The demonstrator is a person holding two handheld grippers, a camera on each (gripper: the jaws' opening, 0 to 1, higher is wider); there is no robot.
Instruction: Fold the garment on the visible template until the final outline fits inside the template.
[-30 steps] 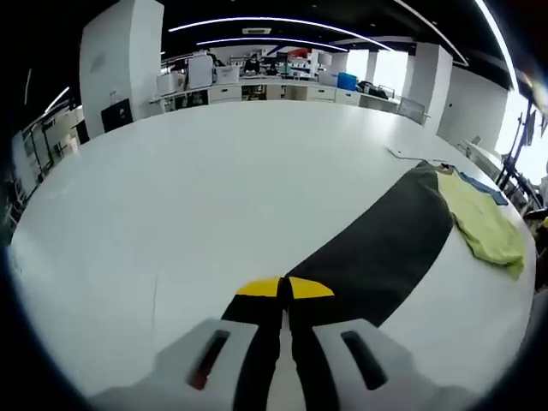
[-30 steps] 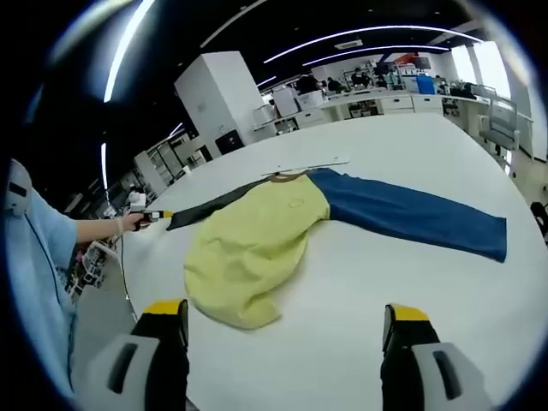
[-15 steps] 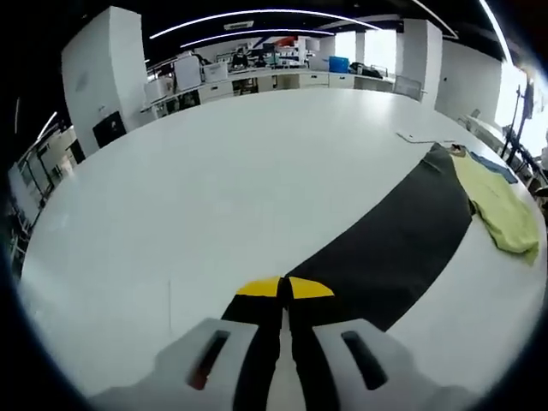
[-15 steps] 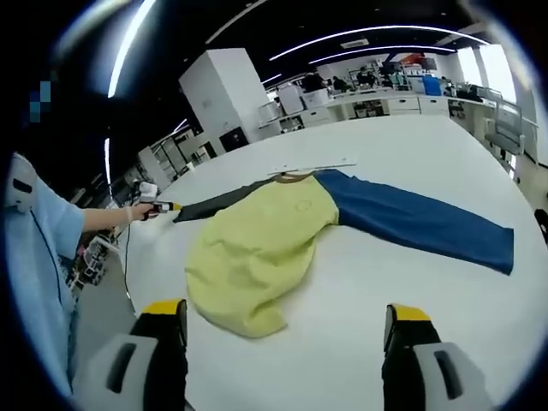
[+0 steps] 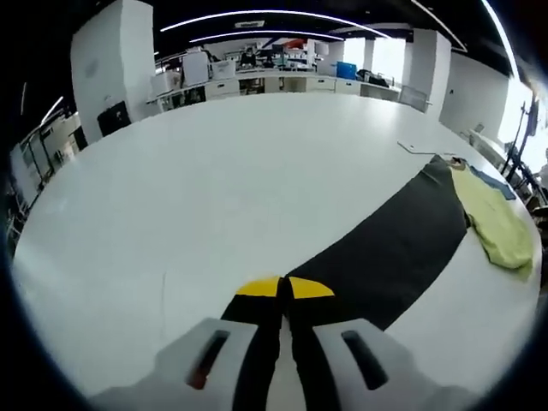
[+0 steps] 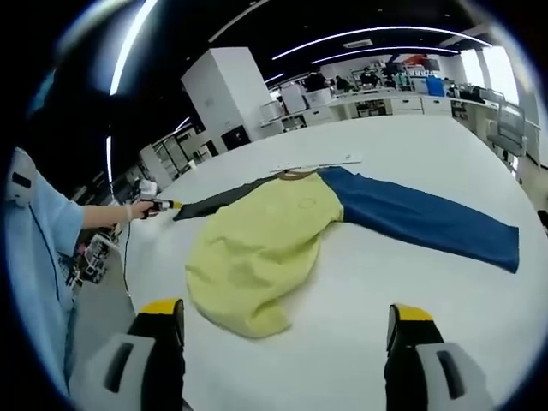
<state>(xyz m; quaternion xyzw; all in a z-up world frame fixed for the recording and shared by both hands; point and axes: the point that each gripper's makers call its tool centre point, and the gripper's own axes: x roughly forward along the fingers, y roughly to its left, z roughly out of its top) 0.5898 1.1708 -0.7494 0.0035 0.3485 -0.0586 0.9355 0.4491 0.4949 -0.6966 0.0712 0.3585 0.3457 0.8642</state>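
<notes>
Both grippers barely moved: left gripper (image 5: 283,289) stayed clamped on black sleeve (image 5: 385,248), right gripper (image 6: 282,318) wide, empty; folding stalled

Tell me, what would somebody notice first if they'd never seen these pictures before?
Probably the big shirt spread on the white table: a yellow body in the middle, a blue sleeve stretching one way and a black sleeve the other. Next, the left gripper, whose yellow-tipped fingers are pinched shut on the end of the black sleeve. The right gripper hangs open over the table near the shirt's hem.
</notes>
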